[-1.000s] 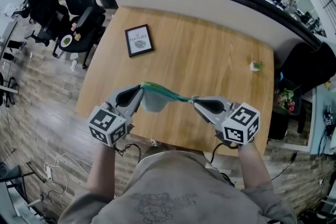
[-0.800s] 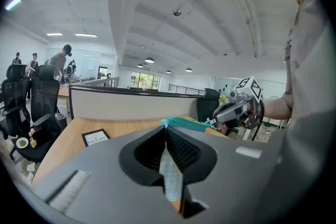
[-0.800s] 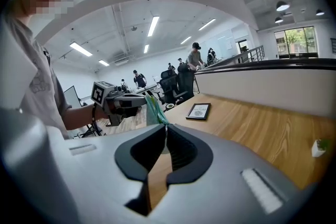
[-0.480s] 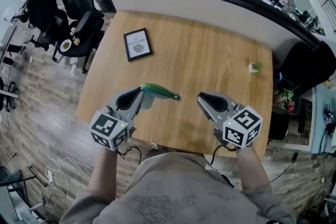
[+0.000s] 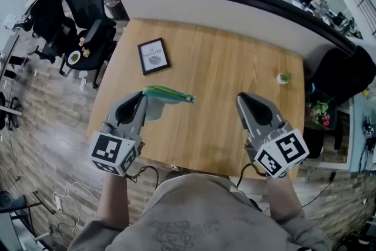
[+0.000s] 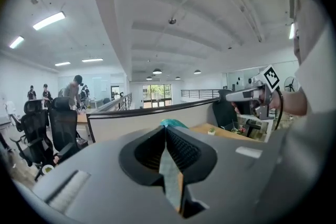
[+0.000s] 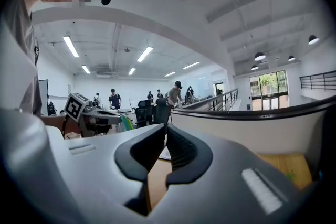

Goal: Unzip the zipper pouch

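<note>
Green along its top edge, the zipper pouch (image 5: 167, 94) is pinched at one end by the left gripper (image 5: 141, 99), whose jaws are closed on its fabric. The right gripper (image 5: 244, 99) is well apart from it, jaws together and empty. The pouch hangs over the wooden table (image 5: 223, 67), near its left front part. Farther away lie a framed picture (image 5: 154, 56) and a small plant (image 5: 284, 77).

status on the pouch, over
Left gripper shut on green-topped pale zipper pouch. Right gripper shut, empty, apart from it. Black-framed picture lies farther back.
</note>
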Available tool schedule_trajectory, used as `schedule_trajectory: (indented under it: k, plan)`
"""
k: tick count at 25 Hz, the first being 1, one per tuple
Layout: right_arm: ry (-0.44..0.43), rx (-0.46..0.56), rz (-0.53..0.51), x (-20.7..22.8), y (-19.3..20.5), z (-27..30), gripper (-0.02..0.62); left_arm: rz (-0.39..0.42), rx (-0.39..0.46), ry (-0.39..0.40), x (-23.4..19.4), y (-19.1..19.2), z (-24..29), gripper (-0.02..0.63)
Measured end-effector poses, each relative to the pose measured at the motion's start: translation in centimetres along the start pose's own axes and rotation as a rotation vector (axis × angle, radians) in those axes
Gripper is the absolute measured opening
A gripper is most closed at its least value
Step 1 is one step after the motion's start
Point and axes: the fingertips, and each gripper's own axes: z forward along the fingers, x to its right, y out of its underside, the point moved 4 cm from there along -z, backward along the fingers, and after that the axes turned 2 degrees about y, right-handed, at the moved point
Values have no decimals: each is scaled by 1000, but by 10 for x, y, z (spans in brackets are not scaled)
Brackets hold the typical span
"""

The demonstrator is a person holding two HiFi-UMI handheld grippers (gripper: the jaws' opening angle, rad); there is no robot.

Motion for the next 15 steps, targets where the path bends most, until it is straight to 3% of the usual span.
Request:
schedule_trajectory:
  k: [7, 11, 15]
  plan:
    - [79, 121, -95, -10, -43, -20, 18, 114, 138, -122, -4, -45, -21, 12]
    - [134, 172, -174, -16, -59, -35, 18, 199, 147, -180, 3, -58, -31, 12]
    - [159, 195, -182, -19, -61, -40, 18, 212, 196, -204, 6, -65, -37, 12]
